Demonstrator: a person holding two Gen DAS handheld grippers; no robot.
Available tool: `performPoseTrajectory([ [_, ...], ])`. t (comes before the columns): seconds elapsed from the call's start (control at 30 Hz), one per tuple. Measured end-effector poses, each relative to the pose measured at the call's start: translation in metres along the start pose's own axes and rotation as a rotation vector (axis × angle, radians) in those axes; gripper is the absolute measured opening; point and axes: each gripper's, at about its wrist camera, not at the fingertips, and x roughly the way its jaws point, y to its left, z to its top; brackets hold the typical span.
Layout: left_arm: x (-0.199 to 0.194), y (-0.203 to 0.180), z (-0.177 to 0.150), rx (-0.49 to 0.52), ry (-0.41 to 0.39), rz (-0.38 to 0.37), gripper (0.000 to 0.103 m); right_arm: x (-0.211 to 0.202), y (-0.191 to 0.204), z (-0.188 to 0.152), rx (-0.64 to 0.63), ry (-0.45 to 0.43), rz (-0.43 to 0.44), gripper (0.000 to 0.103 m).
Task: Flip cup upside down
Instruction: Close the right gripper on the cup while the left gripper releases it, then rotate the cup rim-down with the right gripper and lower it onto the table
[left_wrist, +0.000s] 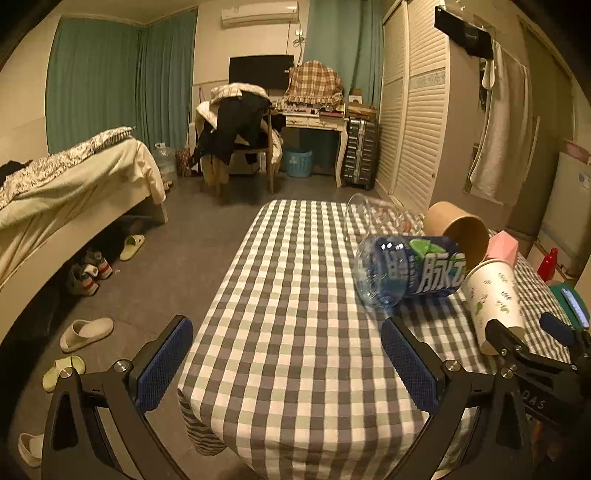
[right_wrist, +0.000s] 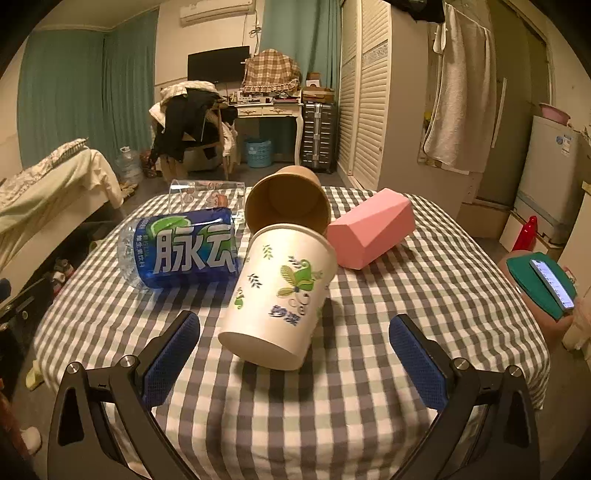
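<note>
Holding my right tool (right_wrist: 294, 354) spread apart around white cup (right_wrist: 279, 295) lying sideways on tabletop (right_wrist: 424, 314), left tool (left_wrist: 288, 363) also apart, empty.

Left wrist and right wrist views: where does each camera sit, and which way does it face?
Left wrist: on the left claw, facing along the checked table toward the desk; its open blue pads frame bare cloth, the right claw at right.
Right wrist: on the right claw, open, aimed at the tipped white paper cup.
Shared: white paper cup, blue bottle, brown cup, pink box.
</note>
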Motion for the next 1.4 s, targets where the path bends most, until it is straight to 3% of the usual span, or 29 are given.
performPoseTrajectory([
  [0.17,0.013,0.004,-0.007,-0.004,0.029,0.001,0.103,0.019,0.010,-0.004,-0.021,0.029,0.002,0.100],
  [0.33,0.021,0.007,-0.009,-0.015,0.048,-0.002,0.103,0.035,0.009,-0.007,-0.026,0.059,-0.002,0.080],
  [0.4,0.022,0.005,-0.009,-0.013,0.051,-0.003,0.103,0.036,0.008,-0.007,-0.025,0.067,-0.001,0.064],
  [0.43,0.022,0.005,-0.009,-0.010,0.051,-0.004,0.103,0.036,0.007,-0.007,-0.026,0.070,0.005,0.061],
  [1.07,0.005,-0.029,-0.008,0.042,0.044,-0.059,0.103,-0.022,-0.013,0.020,-0.128,0.084,0.111,0.059],
  [1.4,0.001,-0.014,-0.004,0.007,0.026,-0.066,0.103,-0.045,-0.013,0.048,-0.233,0.237,0.151,0.059],
])
